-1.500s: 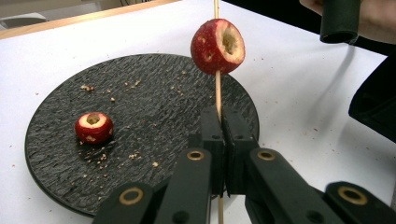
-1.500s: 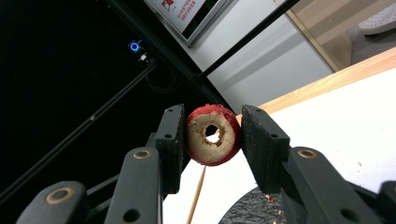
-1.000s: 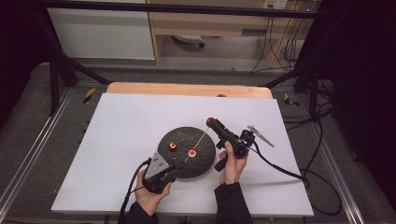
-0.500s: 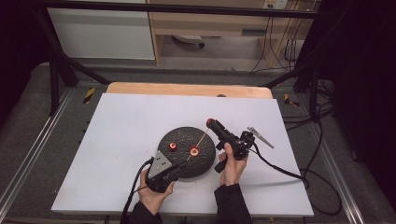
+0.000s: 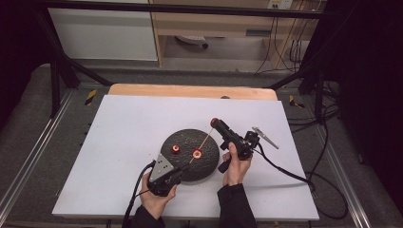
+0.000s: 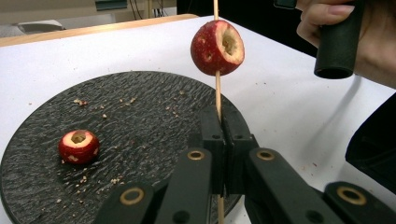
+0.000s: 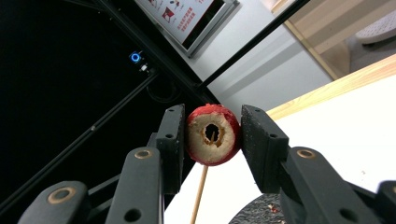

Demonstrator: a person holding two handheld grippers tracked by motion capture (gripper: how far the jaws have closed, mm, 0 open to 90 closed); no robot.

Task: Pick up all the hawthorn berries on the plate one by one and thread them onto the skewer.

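Right, the left gripper (image 6: 223,140) had its jaws pressed together on the wooden skewer (image 6: 217,95), low on the stick, so it served as the steady handle while fruit went on from the far tip. One cored red fruit (image 6: 217,47) already sat threaded partway along it, hollow end showing. In the high view that skewer (image 5: 203,141) ran from the gripper at 7 o'clock of the black slate plate (image 5: 183,137) up towards 1 o'clock, where the right gripper (image 5: 215,122) met its tip. Those jaws were pinching a second cored fruit (image 7: 213,134) by its flanks, leaving the bored hole facing the stick; the skewer's point showed inside that hole, so I judged the threading had only just started. A third fruit (image 6: 78,146) waited on the plate at about 9 o'clock, crumbs scattered round it. Everything sat on the white desk (image 5: 123,118), plate underneath to catch the mess.
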